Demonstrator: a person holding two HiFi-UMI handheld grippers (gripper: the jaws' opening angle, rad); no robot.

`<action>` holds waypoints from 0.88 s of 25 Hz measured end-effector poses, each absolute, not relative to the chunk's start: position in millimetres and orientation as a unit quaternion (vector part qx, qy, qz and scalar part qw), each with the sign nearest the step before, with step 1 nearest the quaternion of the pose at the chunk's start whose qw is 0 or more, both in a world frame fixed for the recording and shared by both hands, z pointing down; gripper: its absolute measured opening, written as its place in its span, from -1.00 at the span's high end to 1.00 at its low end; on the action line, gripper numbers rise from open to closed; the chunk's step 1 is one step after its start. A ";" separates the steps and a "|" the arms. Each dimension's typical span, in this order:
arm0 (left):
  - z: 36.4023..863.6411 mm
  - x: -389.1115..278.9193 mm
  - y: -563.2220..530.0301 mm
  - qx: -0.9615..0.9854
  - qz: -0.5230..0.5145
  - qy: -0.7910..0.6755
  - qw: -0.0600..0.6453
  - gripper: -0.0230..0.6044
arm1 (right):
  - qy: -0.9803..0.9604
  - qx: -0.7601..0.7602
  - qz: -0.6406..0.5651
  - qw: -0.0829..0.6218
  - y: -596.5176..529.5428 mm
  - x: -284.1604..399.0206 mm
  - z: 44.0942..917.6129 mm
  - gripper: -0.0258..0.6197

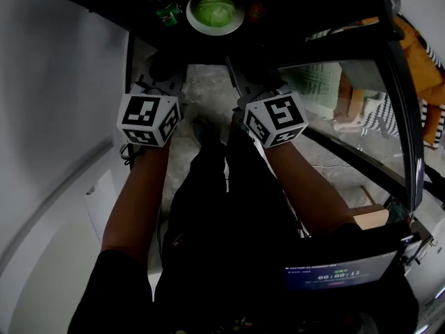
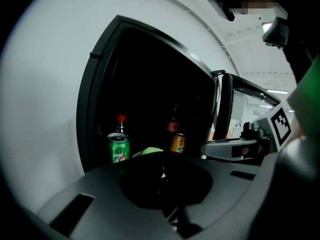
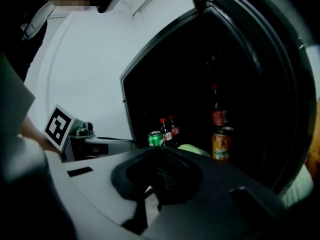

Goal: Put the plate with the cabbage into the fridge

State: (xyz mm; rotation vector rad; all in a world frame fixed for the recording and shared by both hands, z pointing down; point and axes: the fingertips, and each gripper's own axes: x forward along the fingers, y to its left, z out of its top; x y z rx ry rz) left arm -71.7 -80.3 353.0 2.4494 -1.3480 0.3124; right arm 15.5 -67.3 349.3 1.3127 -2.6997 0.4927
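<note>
The white plate [image 1: 235, 24] with the green cabbage [image 1: 214, 8] rests on a dark shelf inside the open fridge, at the top of the head view. Both grippers hang apart from it, nearer the person. My left gripper [image 1: 161, 68] and right gripper [image 1: 249, 72] are side by side, jaws pressed together with nothing held. The left gripper view shows the cabbage [image 2: 149, 150] just over my left gripper [image 2: 162, 176]. From the right gripper view, the cabbage [image 3: 189, 148] peeks behind my right gripper [image 3: 155, 184].
A green can [image 1: 167, 12] stands left of the plate, an orange can [image 3: 221, 144] and cola bottles [image 3: 167, 129] around it. The glass fridge door [image 1: 361, 110] stands open at the right. A screen [image 1: 337, 273] sits low right. A white wall is left.
</note>
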 end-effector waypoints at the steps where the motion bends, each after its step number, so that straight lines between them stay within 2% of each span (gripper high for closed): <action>1: 341.8 -70.0 -68.8 0.861 0.111 -0.470 0.161 0.91 | -0.887 0.430 0.161 0.048 -60.4 16.2 338.5 0.90; 6: 295.7 -68.3 -30.8 0.869 0.113 -0.463 0.137 0.91 | -0.892 0.428 0.145 0.034 -43.2 18.4 290.1 0.90; 14: 241.5 -70.2 15.1 0.882 0.102 -0.439 0.138 0.91 | -0.902 0.414 0.118 0.028 -12.2 6.5 220.9 0.90; 22: 234.4 -76.5 12.2 0.889 0.090 -0.429 0.135 0.91 | -0.905 0.407 0.118 0.041 -2.1 -4.2 215.8 0.90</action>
